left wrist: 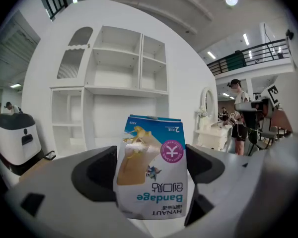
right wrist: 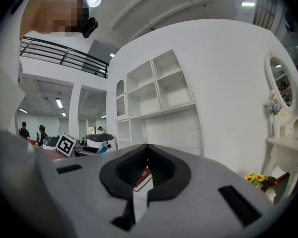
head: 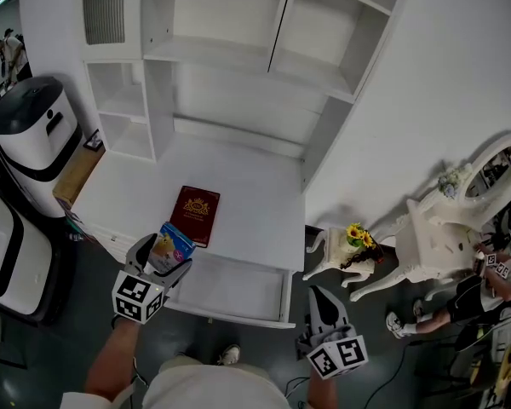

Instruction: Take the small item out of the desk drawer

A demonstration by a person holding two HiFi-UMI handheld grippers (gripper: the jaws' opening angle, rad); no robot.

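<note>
Box [left wrist: 151,172] gripped lengthwise in left tool [head: 163,261], above left end of drawer [head: 234,290]; desk [head: 251,203] just ahead. Right tool [head: 318,296] closed, empty, well apart.

The bandage packet [left wrist: 151,167] is glossy printed card or film; which of the two cannot be told. The left gripper [head: 164,254] and the right gripper [head: 318,295] are matt grey plastic, with dark ribbed lining in the right one's jaws. The desk [head: 255,186] and the drawer [head: 230,284] look smooth and white-painted. At centre frame, the booklet [head: 195,215] has a dark red cover with gilt print.
</note>
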